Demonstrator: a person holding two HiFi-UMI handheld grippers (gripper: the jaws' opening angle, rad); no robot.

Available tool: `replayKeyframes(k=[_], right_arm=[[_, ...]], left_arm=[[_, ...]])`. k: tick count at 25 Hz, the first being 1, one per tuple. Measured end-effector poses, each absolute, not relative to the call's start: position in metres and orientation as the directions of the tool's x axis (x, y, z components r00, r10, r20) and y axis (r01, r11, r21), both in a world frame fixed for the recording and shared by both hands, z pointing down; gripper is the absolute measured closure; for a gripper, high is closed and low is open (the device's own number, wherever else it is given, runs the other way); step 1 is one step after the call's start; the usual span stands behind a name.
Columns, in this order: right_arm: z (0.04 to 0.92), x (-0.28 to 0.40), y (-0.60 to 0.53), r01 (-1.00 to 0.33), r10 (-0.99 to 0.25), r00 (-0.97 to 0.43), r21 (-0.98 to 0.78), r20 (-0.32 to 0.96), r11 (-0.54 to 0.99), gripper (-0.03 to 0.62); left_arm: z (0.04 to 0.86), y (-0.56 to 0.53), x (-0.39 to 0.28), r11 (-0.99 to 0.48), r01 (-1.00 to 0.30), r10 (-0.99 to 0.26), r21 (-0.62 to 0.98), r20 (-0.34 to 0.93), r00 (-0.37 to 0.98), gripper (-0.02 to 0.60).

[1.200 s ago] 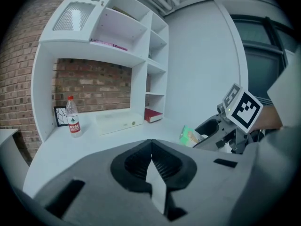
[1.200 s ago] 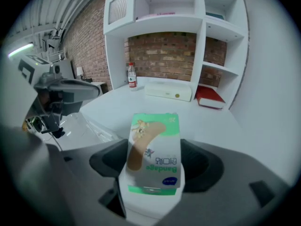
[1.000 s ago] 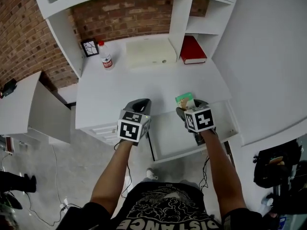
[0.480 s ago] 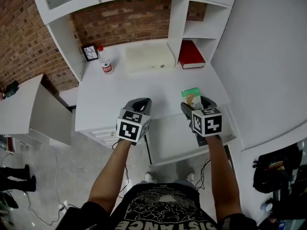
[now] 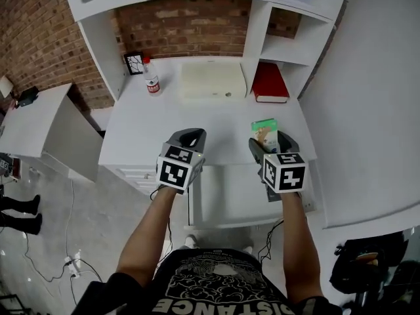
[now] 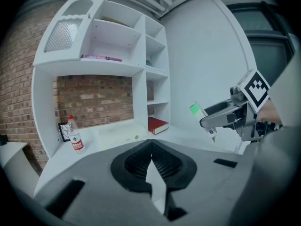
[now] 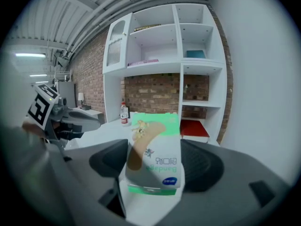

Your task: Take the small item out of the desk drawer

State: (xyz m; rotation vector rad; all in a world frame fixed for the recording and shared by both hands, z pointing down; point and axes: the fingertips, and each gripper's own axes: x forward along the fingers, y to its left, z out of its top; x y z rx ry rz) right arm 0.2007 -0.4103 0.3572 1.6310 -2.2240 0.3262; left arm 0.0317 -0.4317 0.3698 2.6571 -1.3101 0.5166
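Green-and-white bandage box point(image 7: 153, 154) sits pinched between the wide-set jaws of the right claw point(image 5: 268, 143), long axis toward 12 o'clock, over the desk top point(image 5: 197, 120); open drawer point(image 5: 223, 199) at 6 o'clock; left claw point(image 5: 187, 140), closed and empty, at 9 o'clock.

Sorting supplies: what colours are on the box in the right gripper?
White box with green bands and a tan bandage picture; right gripper view.

Light is bright and even; I note only soft shadows on the desk point(image 5: 197, 120). A ceiling tube point(image 7: 28, 54) glares in the right gripper view. Both gripper views bow the shelves point(image 6: 117, 46) and go black at the corners. The close box point(image 7: 153, 157) looks slightly soft.
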Motion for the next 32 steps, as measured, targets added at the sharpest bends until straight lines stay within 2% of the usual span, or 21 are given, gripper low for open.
replayKeyframes(k=[24,32], right_arm=[[0.325,0.278,-0.441,-0.919,-0.893,-0.365,0.054,0.264,0.391,0.246],[0.328,0.296,-0.441,-0.92,-0.895,-0.362,0.056,0.259,0.388,0.246]], left_arm=[[0.353,-0.442,0.073,-0.428,-0.902,-0.864,-0.063,0.322,0.388,0.574],[0.351,-0.439,0.077,-0.399,-0.913,-0.877,-0.081,0.323,0.355,0.574]])
